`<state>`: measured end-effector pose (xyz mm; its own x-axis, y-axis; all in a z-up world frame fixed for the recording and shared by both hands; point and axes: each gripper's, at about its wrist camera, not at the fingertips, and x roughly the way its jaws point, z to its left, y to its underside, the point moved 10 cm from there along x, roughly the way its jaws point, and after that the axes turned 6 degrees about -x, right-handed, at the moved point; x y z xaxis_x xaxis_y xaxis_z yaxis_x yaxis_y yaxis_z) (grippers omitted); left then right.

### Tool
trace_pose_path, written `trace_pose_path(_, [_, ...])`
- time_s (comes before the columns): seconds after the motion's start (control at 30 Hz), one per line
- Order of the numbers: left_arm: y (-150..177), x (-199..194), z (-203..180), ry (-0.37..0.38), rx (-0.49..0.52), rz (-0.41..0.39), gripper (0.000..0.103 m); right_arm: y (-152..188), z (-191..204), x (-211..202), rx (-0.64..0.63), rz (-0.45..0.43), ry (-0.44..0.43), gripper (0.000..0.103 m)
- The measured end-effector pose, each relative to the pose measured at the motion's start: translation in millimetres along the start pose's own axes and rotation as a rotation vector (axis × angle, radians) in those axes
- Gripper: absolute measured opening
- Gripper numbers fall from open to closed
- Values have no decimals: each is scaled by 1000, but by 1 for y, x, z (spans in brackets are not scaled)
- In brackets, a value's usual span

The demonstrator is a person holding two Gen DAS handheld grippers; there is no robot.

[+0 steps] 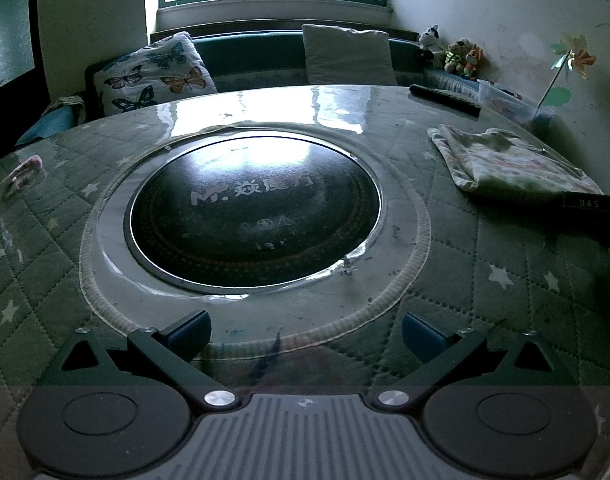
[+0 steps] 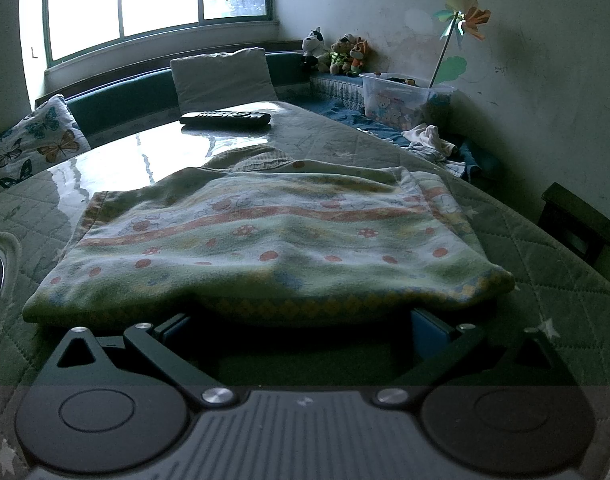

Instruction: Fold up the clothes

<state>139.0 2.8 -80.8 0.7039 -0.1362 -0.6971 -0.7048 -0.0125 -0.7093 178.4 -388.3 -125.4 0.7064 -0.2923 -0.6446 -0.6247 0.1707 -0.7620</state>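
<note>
A folded patterned garment (image 2: 265, 240) with pale stripes and red mushroom prints lies flat on the quilted table cover. My right gripper (image 2: 301, 332) is open right at its near edge, the blue fingertips partly tucked under the overhanging hem. The same garment (image 1: 509, 160) shows at the right side of the left wrist view, with the tip of the right gripper's dark body touching its near corner. My left gripper (image 1: 305, 336) is open over the ring around the round black cooktop (image 1: 253, 216), holding nothing.
A black remote (image 2: 225, 118) lies on the table's far side. A clear plastic bin (image 2: 405, 98) and loose clothes (image 2: 433, 140) sit on the bench at right. Cushions (image 1: 153, 72) and plush toys (image 2: 337, 54) line the window bench. A small pink item (image 1: 25, 170) lies at the table's left.
</note>
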Motion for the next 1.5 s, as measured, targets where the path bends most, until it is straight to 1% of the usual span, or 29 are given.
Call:
trace_pose_path(0.57, [-1,-4,11,-14,-18,-6,103,0,0,0,0,0,0,103])
trace_pose_path(0.97, [-4,-8,22,-47,-26,-14,103,0,0,0,0,0,0,103])
trace_pose_path(1.5, [-4,-6,25,-49,-27,-10,103,0,0,0,1,0,1,103])
